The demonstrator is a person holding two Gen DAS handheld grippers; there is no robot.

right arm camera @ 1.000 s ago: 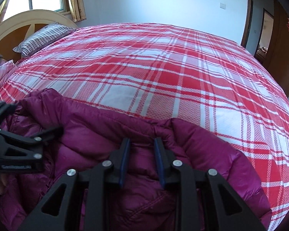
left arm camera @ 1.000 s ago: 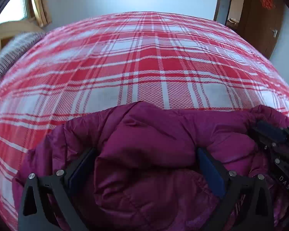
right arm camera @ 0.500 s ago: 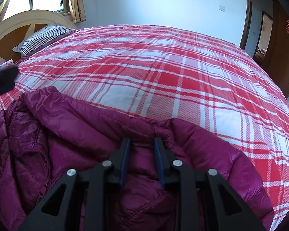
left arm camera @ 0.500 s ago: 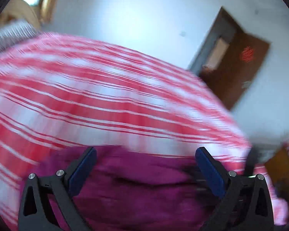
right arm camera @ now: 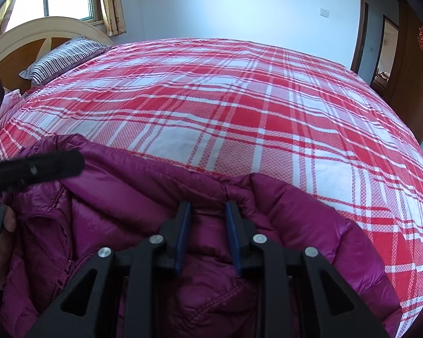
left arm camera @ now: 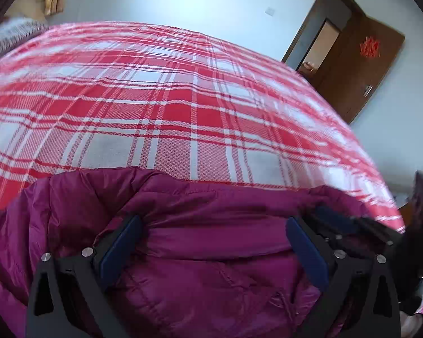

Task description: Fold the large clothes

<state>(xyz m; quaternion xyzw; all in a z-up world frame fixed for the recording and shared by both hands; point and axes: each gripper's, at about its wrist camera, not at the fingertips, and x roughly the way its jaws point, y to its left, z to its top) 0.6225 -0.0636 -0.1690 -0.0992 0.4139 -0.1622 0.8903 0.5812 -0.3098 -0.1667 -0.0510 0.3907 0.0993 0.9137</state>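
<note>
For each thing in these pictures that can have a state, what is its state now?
left gripper: jaws wide open over the jacket.
right gripper: jaws shut on a jacket fold.
purple down jacket: lying bunched on the bed.
door: open.
bedspread: spread flat.
striped pillow: lying by the headboard.

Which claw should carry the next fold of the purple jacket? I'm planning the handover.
Probably right. The right claw is nearly shut, pinching the jacket at its far edge. The left claw is wide open over the fabric, gripping nothing.
</note>
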